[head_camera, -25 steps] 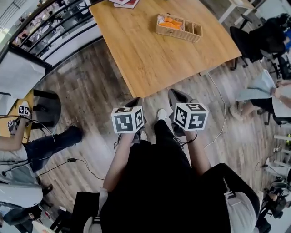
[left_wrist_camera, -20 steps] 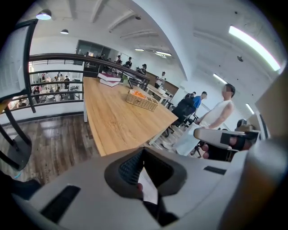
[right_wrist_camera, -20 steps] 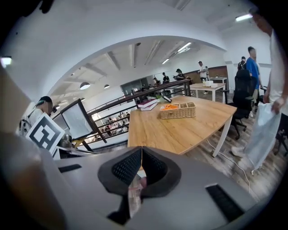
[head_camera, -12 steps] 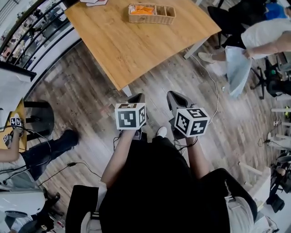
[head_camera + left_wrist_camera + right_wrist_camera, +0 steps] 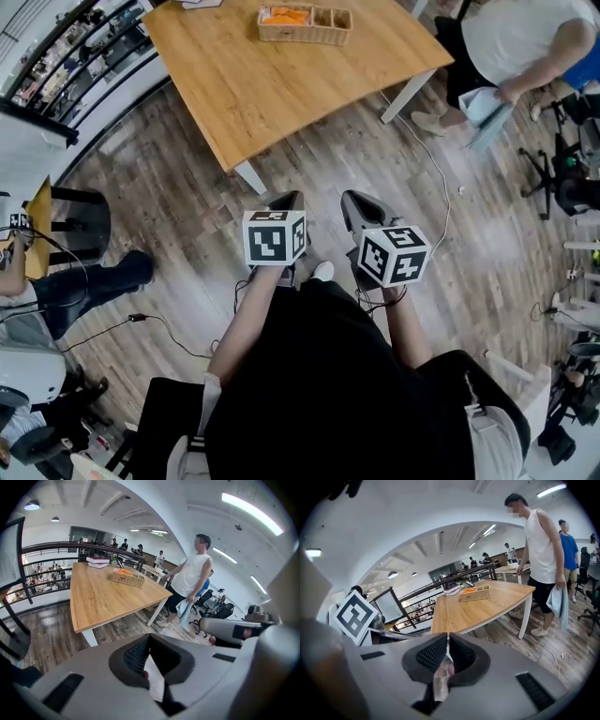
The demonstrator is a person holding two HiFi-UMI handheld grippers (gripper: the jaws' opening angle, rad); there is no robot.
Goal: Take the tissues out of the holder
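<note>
A wicker holder (image 5: pixel 305 23) with orange packs in its left compartment stands near the far edge of the wooden table (image 5: pixel 281 84). It also shows in the left gripper view as the holder (image 5: pixel 126 577) and in the right gripper view as the holder (image 5: pixel 475 593). Both grippers hang over the wood floor, short of the table's near corner. My left gripper (image 5: pixel 287 199) is shut with nothing in it, its jaws (image 5: pixel 149 638) meeting at the tips. Beside it my right gripper (image 5: pixel 352 199) is shut and empty too, jaws (image 5: pixel 448 635) pressed together.
A person in a white sleeveless top (image 5: pixel 525 37) stands at the table's right corner holding a pale cloth. Books (image 5: pixel 98 562) lie at the table's far end. A cable (image 5: pixel 441 187) runs over the floor, and office chairs (image 5: pixel 567 178) stand at the right. A dark railing (image 5: pixel 84 66) borders the left.
Both grippers have travelled forward with the person toward the table, staying shut. The table and holder have shifted left in the head view. The person in white has stepped up to the table's right corner.
</note>
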